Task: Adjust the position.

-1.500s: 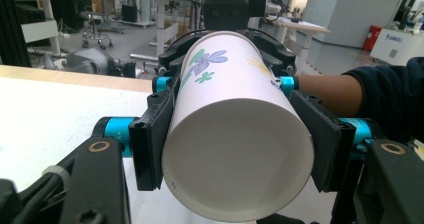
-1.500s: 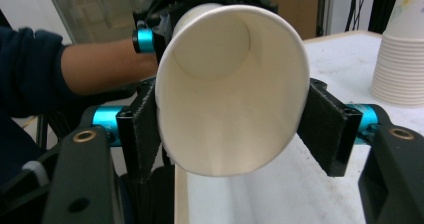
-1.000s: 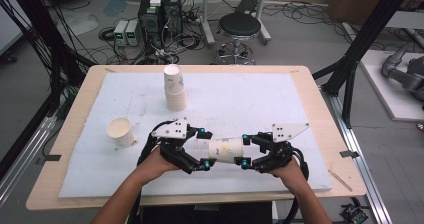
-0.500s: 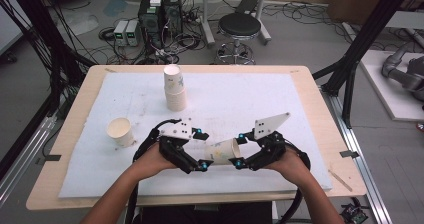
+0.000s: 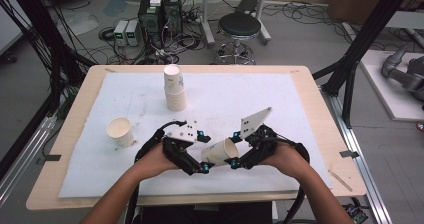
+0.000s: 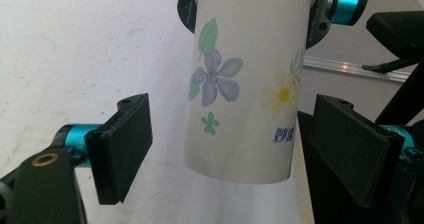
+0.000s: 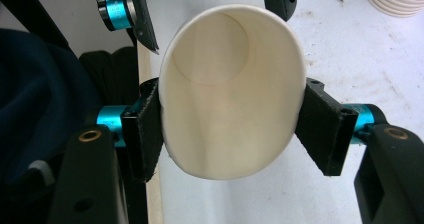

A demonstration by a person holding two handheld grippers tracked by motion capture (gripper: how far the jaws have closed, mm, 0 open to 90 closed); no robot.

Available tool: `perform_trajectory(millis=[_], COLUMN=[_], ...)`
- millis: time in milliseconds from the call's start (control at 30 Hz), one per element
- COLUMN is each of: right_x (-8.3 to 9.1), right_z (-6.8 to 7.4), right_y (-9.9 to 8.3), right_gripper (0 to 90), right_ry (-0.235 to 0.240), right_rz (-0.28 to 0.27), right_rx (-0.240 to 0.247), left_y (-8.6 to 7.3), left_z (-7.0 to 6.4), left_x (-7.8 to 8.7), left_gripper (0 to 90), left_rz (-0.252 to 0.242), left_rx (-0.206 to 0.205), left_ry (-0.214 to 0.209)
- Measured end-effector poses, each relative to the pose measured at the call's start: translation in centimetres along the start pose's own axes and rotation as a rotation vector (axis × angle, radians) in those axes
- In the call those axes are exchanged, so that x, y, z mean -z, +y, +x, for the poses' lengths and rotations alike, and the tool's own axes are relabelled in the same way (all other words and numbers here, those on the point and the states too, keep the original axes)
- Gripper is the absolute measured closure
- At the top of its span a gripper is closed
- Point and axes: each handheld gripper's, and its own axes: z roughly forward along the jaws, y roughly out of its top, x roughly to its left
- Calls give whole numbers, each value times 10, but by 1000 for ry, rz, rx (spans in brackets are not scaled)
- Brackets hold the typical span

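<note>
Squeezing the cup (image 7: 230, 91) at its rim, my right tool (image 7: 231, 129) already ovals it: thin paper, light, crushable. My left tool (image 6: 240, 149) stands wide around its stiffer base, untouching.

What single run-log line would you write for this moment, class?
left gripper: open, jaws astride base | right gripper: shut on white floral paper cup at rim, squeezed oval | stack of paper cups: upright | single cup: upright

The high view looks forward and down over the whole table (image 5: 310, 84). Each gripper view sits close, facing the other, sharing the paper cup (image 6: 245, 84) near the front edge.
</note>
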Motion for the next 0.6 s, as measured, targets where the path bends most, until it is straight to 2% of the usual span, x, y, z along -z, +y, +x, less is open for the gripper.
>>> perform_trajectory(millis=[267,467,600], right_x=[-3,-7,-8], right_z=[1,2,2], right_y=[9,16,22], right_gripper=[344,344,344], right_ry=[7,-10,-28], right_rz=[44,99,144], right_rx=[19,46,70], left_y=[2,4,4], left_z=[-1,-1,-2], left_x=[-3,-9,-11], left_gripper=[184,194,196], left_rz=[28,65,72], left_rx=[-13,-32,-33], left_ry=[-6,-8,-9])
